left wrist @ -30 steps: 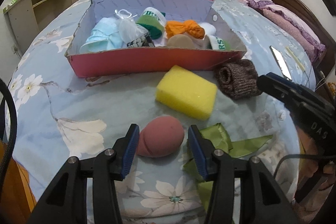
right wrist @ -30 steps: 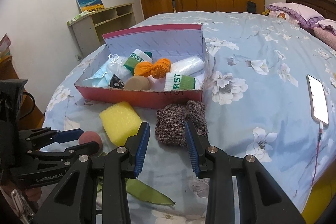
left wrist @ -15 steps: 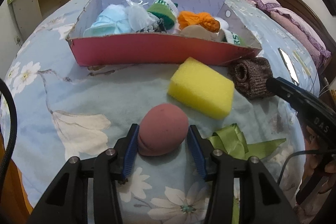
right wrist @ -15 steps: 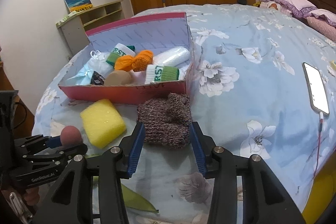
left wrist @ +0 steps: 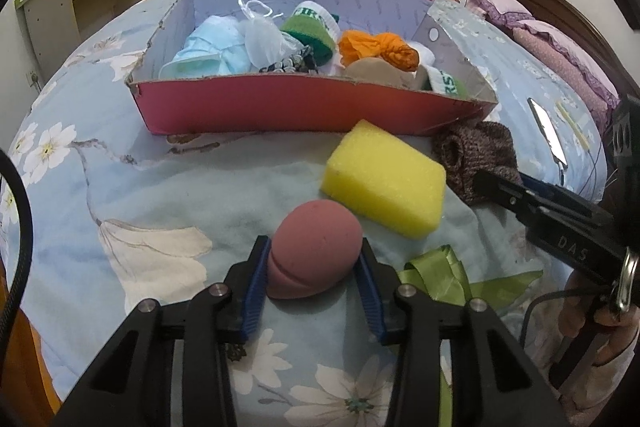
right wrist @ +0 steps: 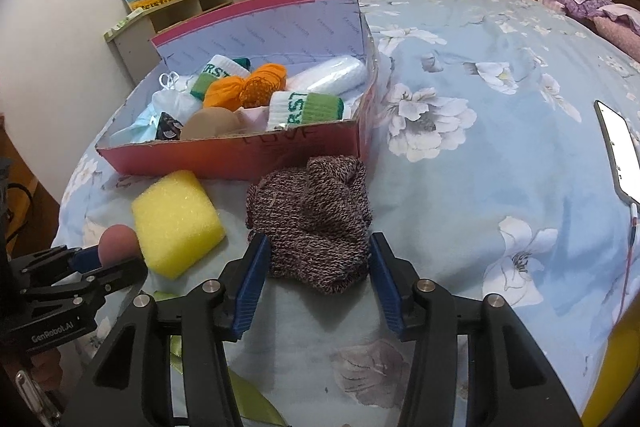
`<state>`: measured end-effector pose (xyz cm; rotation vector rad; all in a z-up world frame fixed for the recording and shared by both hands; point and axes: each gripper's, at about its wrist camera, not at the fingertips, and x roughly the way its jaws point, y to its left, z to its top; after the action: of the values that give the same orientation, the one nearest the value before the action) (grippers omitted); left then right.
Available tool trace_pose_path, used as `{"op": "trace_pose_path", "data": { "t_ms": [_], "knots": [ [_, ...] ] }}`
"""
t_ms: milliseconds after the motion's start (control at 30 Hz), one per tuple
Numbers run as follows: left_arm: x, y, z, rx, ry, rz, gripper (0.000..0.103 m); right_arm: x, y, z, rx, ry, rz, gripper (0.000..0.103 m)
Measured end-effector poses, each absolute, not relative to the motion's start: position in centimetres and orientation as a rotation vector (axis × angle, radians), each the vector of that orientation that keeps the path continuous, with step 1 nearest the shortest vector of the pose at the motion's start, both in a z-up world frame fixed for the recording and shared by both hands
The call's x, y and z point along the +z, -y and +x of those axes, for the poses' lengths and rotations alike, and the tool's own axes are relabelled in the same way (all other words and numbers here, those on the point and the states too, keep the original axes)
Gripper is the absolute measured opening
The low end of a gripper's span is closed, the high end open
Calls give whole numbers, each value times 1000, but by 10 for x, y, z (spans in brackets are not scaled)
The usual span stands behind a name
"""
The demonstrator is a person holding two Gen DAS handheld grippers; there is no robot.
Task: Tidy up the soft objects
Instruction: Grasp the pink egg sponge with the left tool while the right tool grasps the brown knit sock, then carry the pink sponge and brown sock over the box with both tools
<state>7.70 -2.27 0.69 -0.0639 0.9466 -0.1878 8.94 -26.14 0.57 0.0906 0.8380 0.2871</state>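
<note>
Left gripper (left wrist: 314, 281) pinches pink sponge ball (left wrist: 316, 253); right gripper (right wrist: 316, 277), spread, straddles knit sock (right wrist: 310, 217). Red box (left wrist: 304, 105) lies straight ahead.

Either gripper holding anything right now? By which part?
Left gripper: jaws pinch the pink sponge egg across its wide base. Right gripper: straddles the knit sock bundle, not closed.

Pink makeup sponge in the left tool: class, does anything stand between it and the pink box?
Nothing visible does. The pink makeup sponge faces bare bedspread up to the pink box; the yellow sponge lies off to the right.
</note>
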Motion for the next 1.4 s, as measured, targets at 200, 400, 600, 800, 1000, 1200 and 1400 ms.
{"op": "trace_pose_path", "data": {
  "t_ms": [200,400,600,800,1000,1200,1400],
  "knots": [
    [12,23,74,-204,-938,-78,42,10,258,84,315,-820,87,29],
    [20,25,71,-209,-916,-76,42,21,254,76,333,-790,77,25],
    [30,21,67,-200,-891,-84,42,37,251,66,343,-749,68,25],
    [41,15,65,-188,-859,-94,42,50,249,58,347,-715,63,25],
    [52,8,68,-173,-829,-101,42,61,246,57,362,-695,55,25],
    [62,0,77,-151,-804,-97,42,67,244,61,363,-686,45,25],
    [69,-5,90,-132,-789,-93,42,74,245,70,363,-680,54,25]
  ]
}}
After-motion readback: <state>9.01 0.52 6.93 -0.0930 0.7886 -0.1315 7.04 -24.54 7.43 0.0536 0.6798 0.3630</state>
